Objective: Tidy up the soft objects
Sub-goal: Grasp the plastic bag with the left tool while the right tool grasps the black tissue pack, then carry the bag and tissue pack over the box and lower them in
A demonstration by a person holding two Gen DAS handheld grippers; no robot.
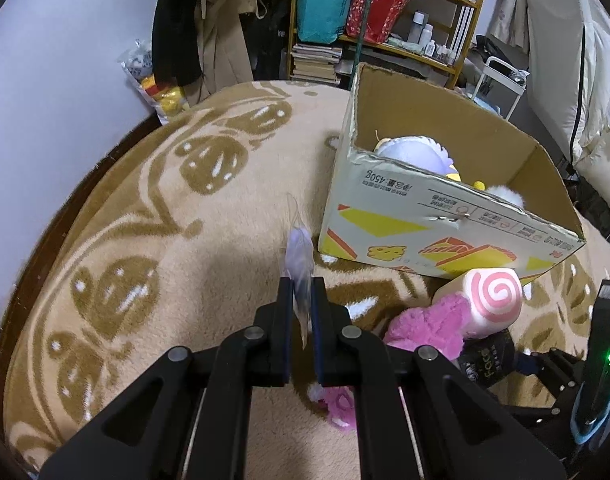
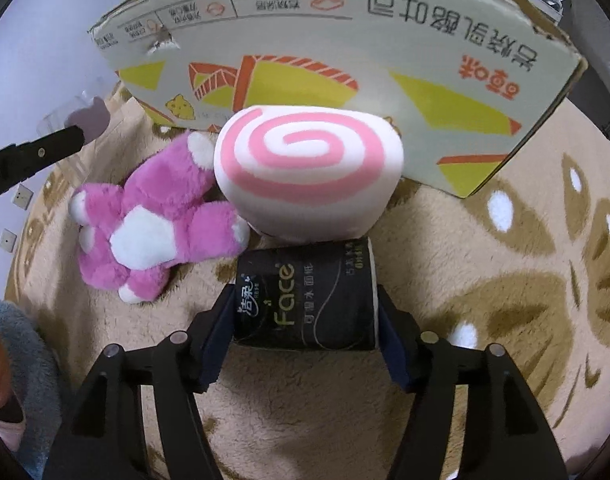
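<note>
My left gripper [image 1: 303,292] is shut on a thin clear plastic bag [image 1: 299,252] with something pale purple in it, held above the rug left of the cardboard box [image 1: 445,236]. The box holds a lilac plush [image 1: 413,150] and other soft toys. My right gripper [image 2: 303,312] is closed around a black tissue pack [image 2: 305,296] on the rug. Just past the pack lie a pink-and-white swirl cushion [image 2: 309,172] and a pink plush bear [image 2: 153,216], both against the box front [image 2: 345,52]. They also show in the left wrist view: the cushion [image 1: 489,296] and the bear [image 1: 425,326].
A beige patterned rug [image 1: 165,240] covers the floor. Shelves [image 1: 385,20] with bags and books and hanging clothes [image 1: 209,32] stand behind the box. A white wall [image 1: 57,80] is at the left. The left gripper arm [image 2: 29,156] shows at the right wrist view's left edge.
</note>
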